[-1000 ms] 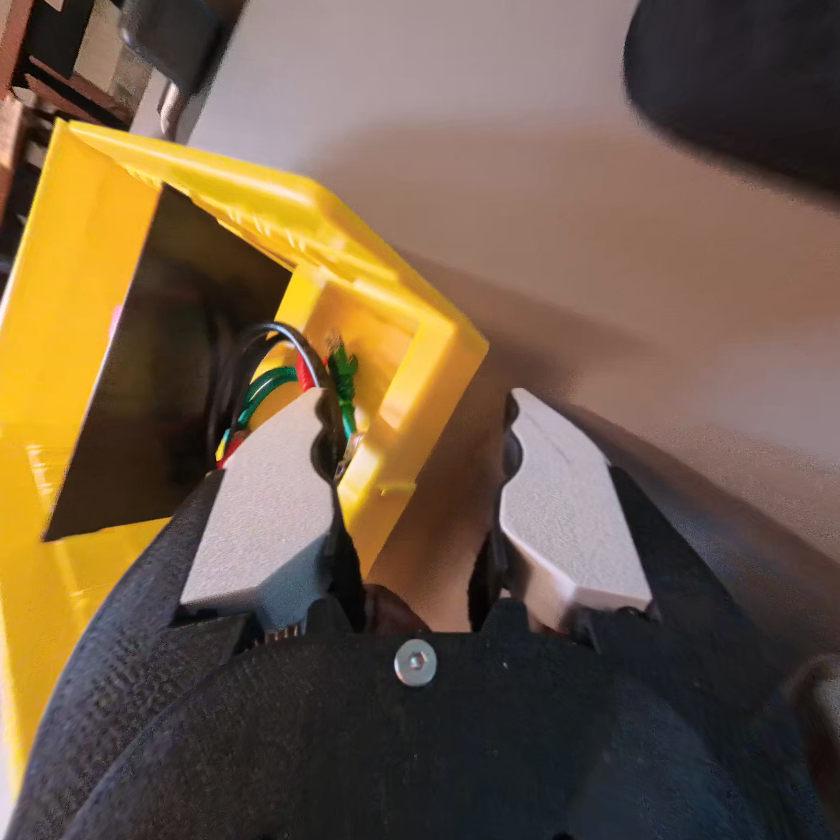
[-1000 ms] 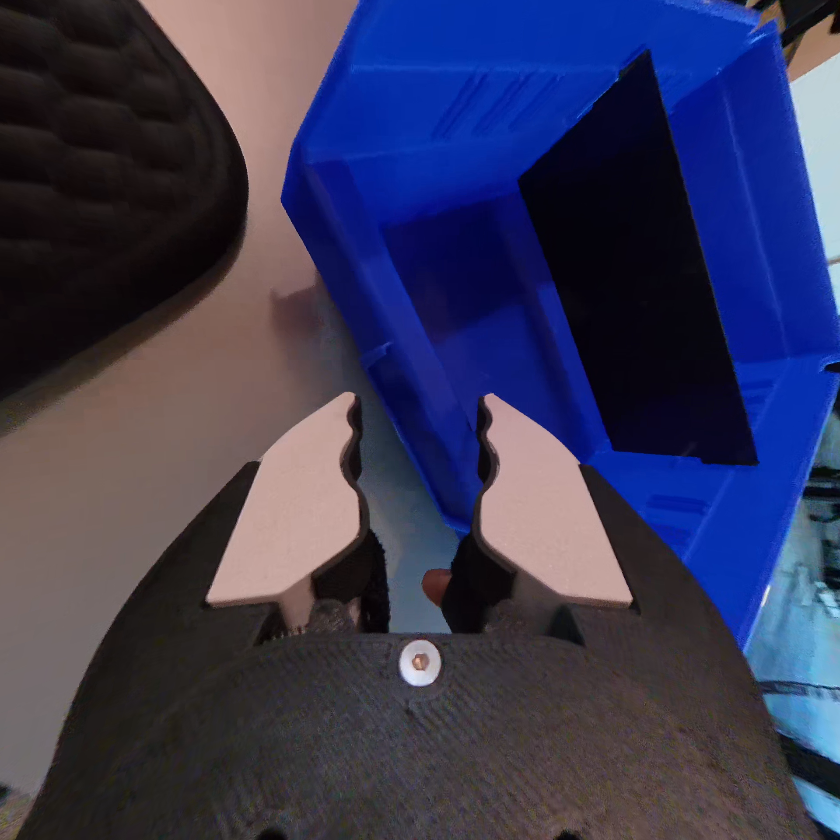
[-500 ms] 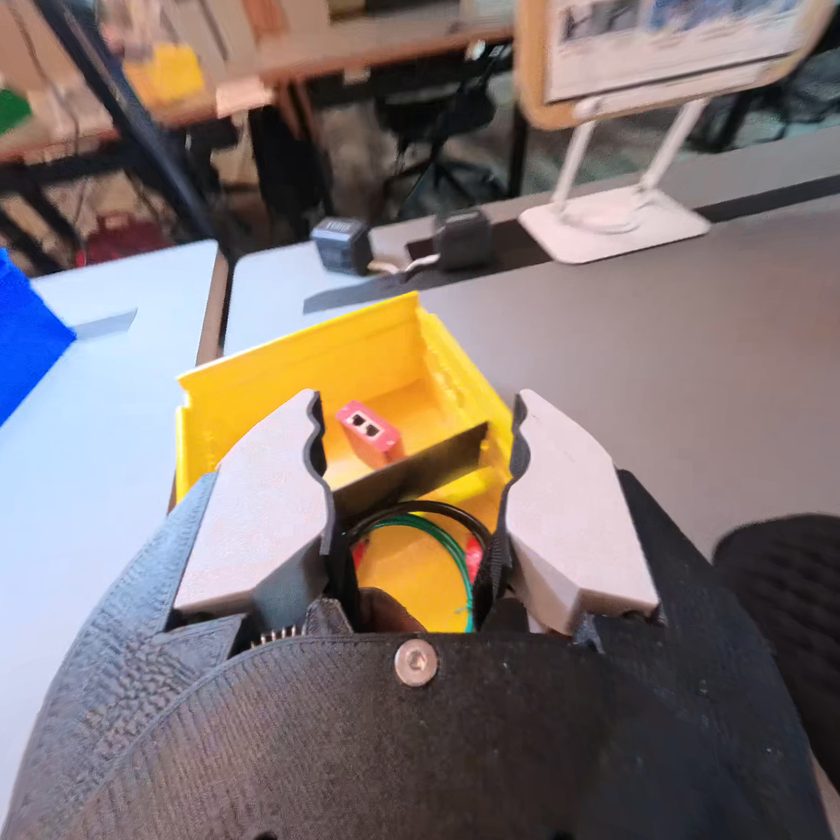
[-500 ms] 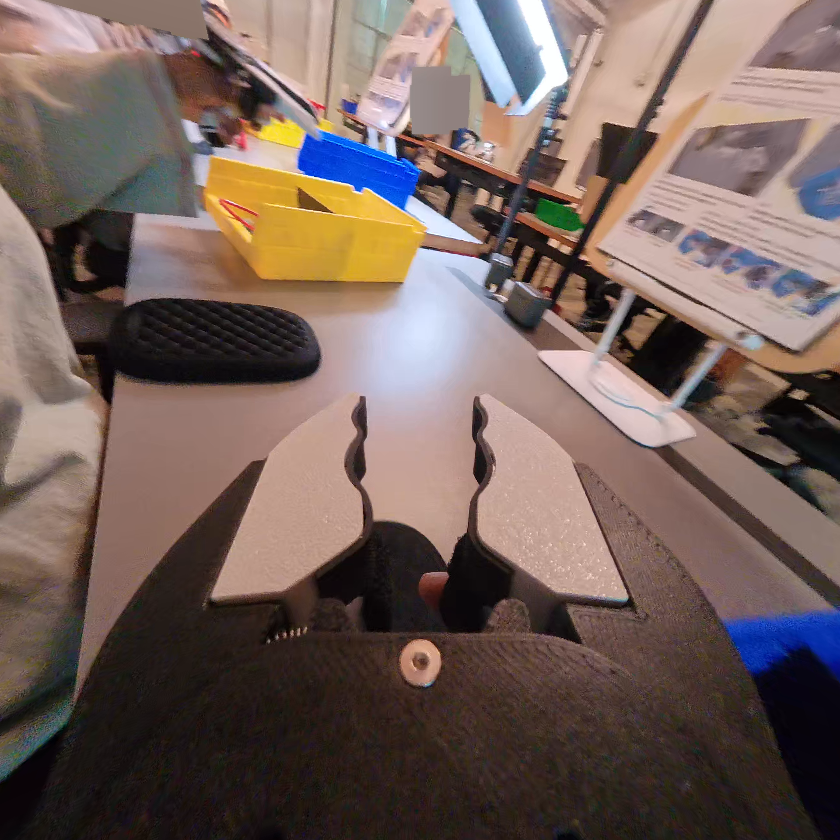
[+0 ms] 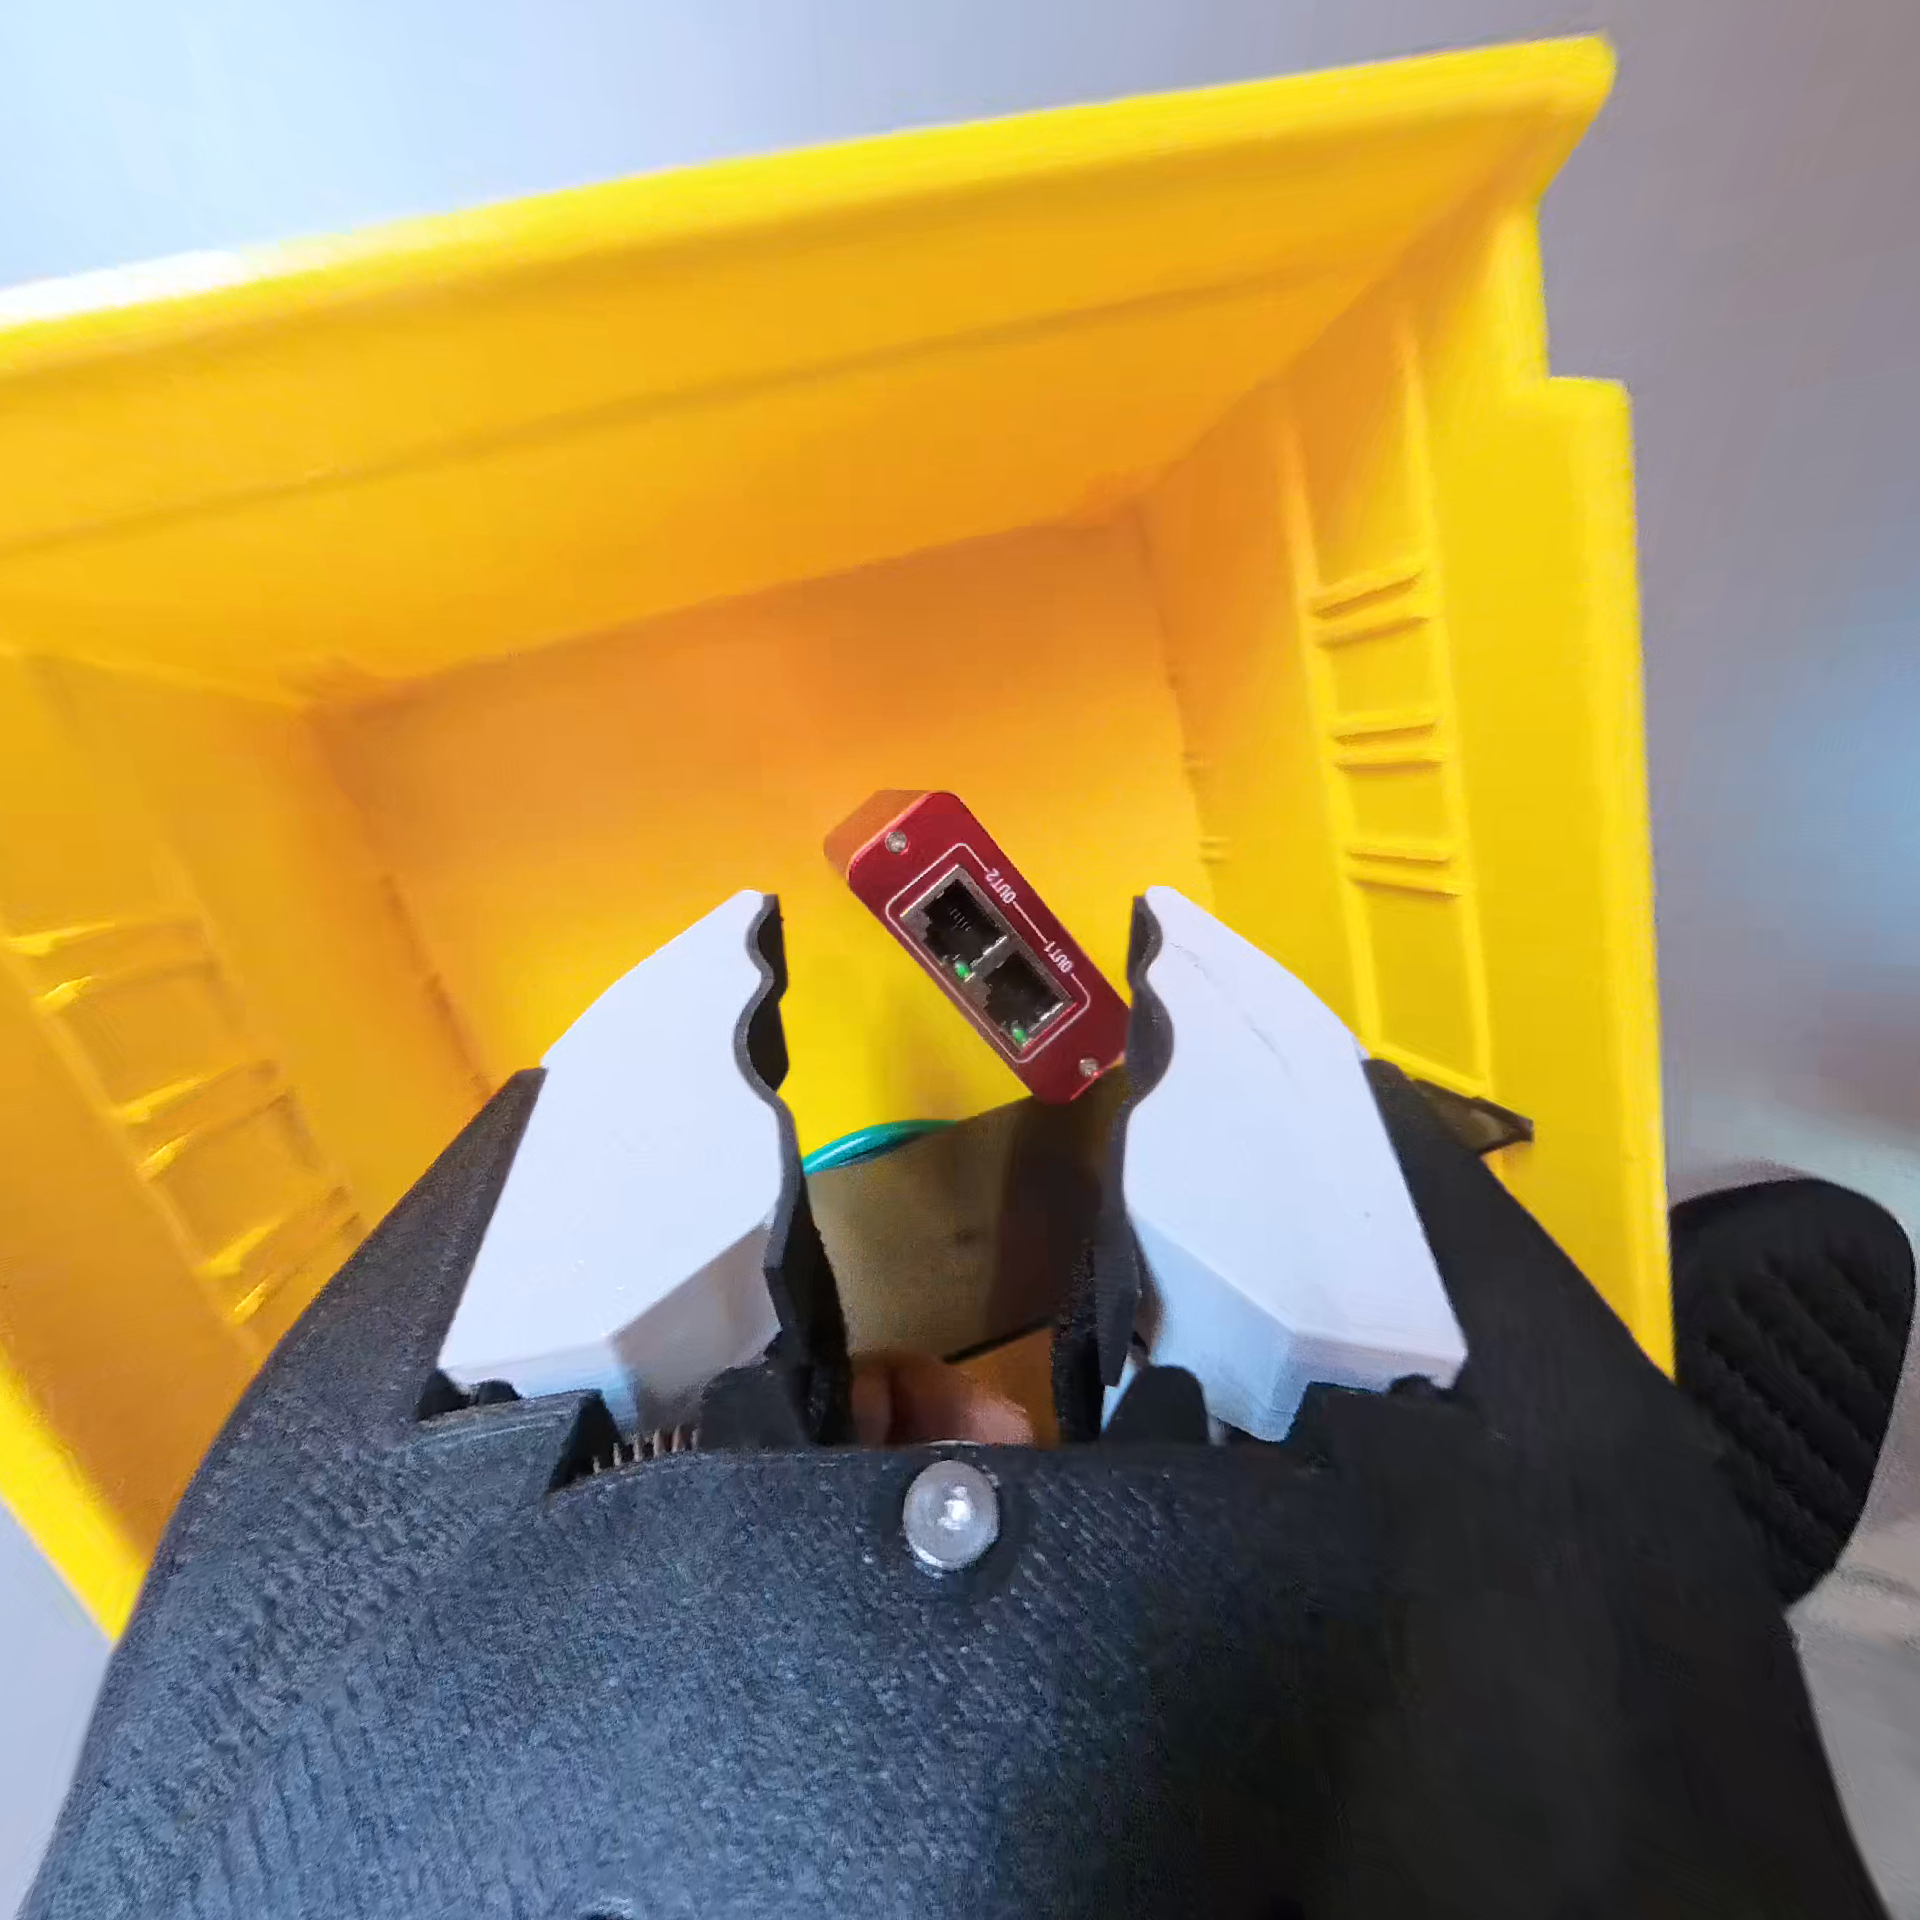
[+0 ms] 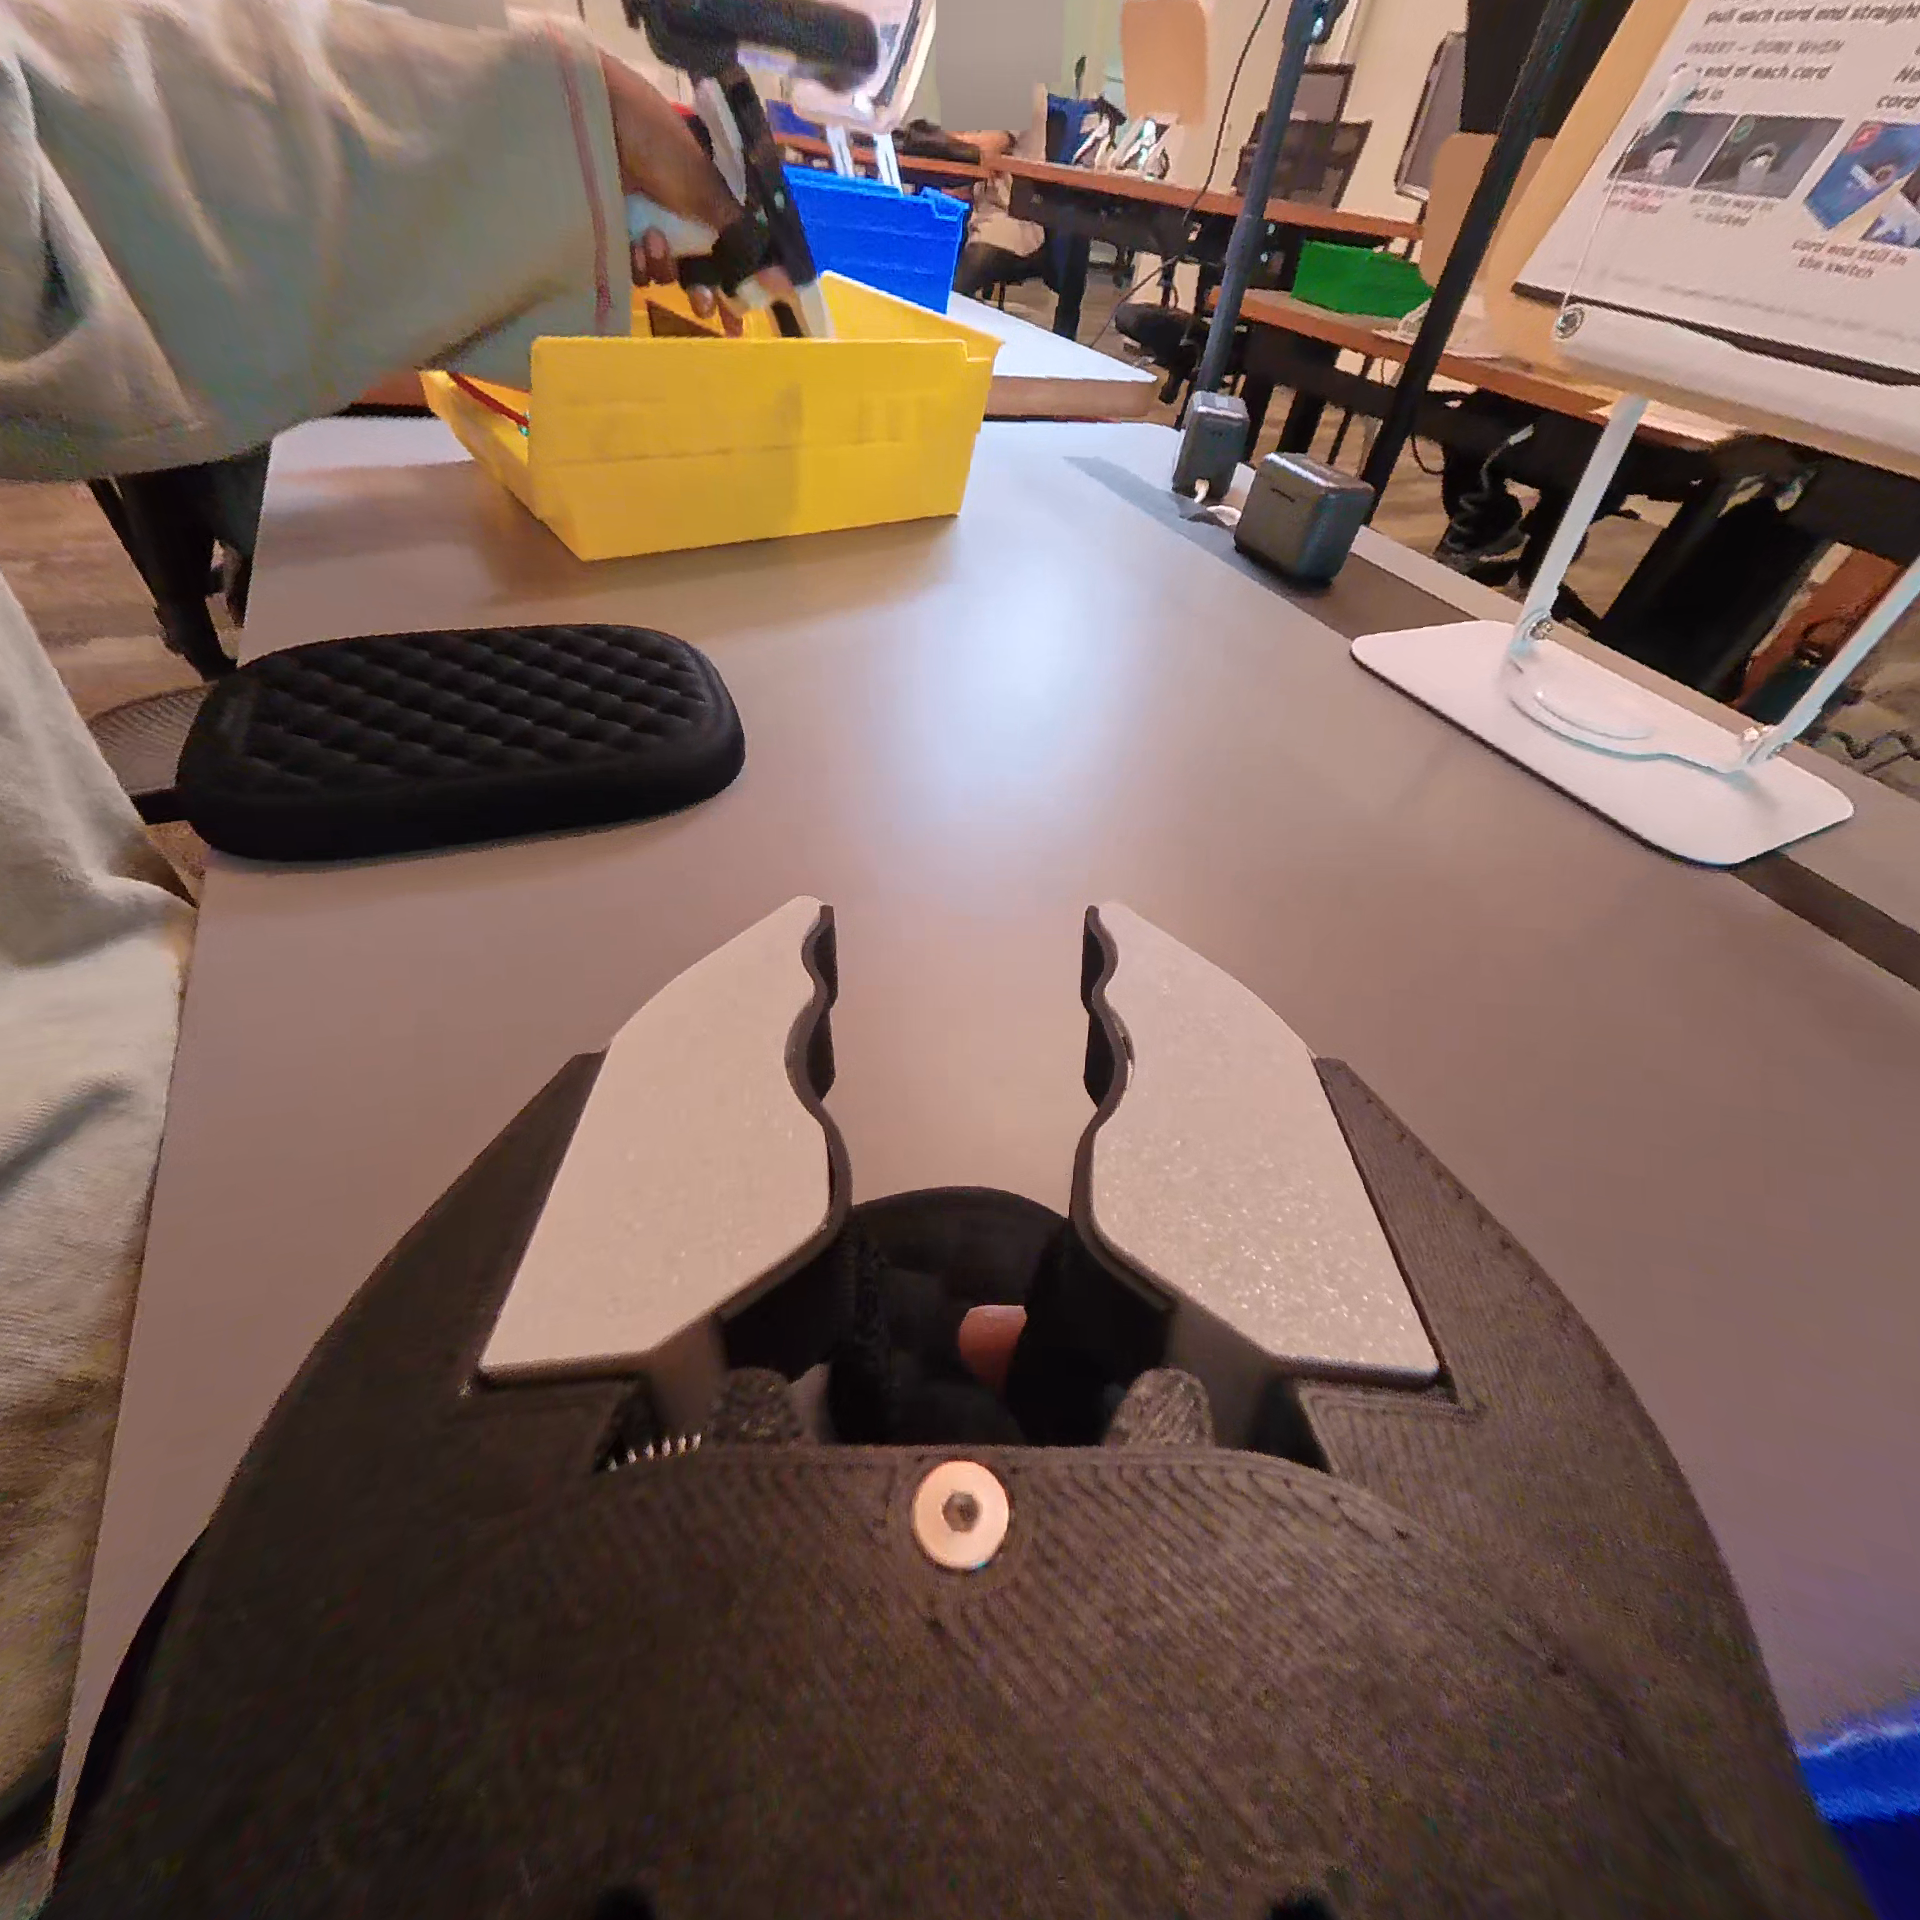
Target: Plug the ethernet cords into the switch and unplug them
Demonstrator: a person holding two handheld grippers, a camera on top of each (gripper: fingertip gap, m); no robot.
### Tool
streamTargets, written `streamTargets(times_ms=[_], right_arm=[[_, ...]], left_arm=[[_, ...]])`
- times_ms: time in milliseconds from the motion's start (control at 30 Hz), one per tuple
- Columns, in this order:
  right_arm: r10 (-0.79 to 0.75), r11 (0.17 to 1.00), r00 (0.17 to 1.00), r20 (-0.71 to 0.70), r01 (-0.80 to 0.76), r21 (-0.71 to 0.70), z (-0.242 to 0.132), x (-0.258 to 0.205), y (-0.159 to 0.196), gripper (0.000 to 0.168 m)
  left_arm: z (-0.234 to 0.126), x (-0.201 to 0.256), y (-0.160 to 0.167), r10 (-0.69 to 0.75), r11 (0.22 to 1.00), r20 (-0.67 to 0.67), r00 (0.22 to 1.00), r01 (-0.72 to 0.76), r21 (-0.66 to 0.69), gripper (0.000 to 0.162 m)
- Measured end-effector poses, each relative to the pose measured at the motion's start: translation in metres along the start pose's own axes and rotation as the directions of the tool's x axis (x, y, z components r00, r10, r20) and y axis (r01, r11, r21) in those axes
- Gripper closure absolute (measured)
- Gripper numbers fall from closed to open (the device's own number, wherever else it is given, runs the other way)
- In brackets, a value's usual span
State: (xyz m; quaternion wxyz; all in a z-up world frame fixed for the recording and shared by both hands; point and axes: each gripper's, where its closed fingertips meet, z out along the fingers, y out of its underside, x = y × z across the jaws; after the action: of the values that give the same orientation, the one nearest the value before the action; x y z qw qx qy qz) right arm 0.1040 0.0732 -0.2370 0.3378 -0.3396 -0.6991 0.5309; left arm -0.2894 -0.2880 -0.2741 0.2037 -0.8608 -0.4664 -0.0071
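The left wrist view peers steeply down, very close, into the yellow bin [image 5: 727,343]. The right wrist view sits low over the grey table [image 6: 1039,727], facing along it (bin [image 6: 748,457] far ahead); both share that bin.

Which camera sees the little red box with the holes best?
The left wrist view: the red switch sits close up in the yellow bin, both ports facing the camera. The right wrist view shows only the bin's outside, far off; the switch is hidden.
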Motion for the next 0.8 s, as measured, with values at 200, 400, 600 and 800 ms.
streamTargets(times_ms=[200, 400, 600, 800], right_arm=[[0.002, 1.0, 1.0, -0.023, -0.002, 0.009, -0.003, 0.004, 0.001, 0.123], [0.001, 1.0, 0.999, -0.034, -0.002, -0.018, -0.001, 0.006, 0.006, 0.125], [0.014, 1.0, 0.999, -0.037, -0.013, 0.006, -0.003, 0.007, 0.005, 0.128], [0.021, 0.999, 0.999, -0.032, -0.02, 0.035, -0.006, 0.007, 0.002, 0.128]], left_arm=[[0.004, 0.004, 0.001, 0.153, 0.987, 0.031, 0.988, -0.152, -0.049, 0.131], [-0.049, 0.015, -0.027, 0.288, 0.935, 0.153, 0.945, -0.312, 0.17, 0.137], [-0.119, 0.08, -0.031, 0.479, 0.776, 0.292, 0.828, -0.555, 0.299, 0.137], [-0.13, 0.213, 0.004, 0.761, 0.51, 0.243, 0.601, -0.787, 0.347, 0.137]])
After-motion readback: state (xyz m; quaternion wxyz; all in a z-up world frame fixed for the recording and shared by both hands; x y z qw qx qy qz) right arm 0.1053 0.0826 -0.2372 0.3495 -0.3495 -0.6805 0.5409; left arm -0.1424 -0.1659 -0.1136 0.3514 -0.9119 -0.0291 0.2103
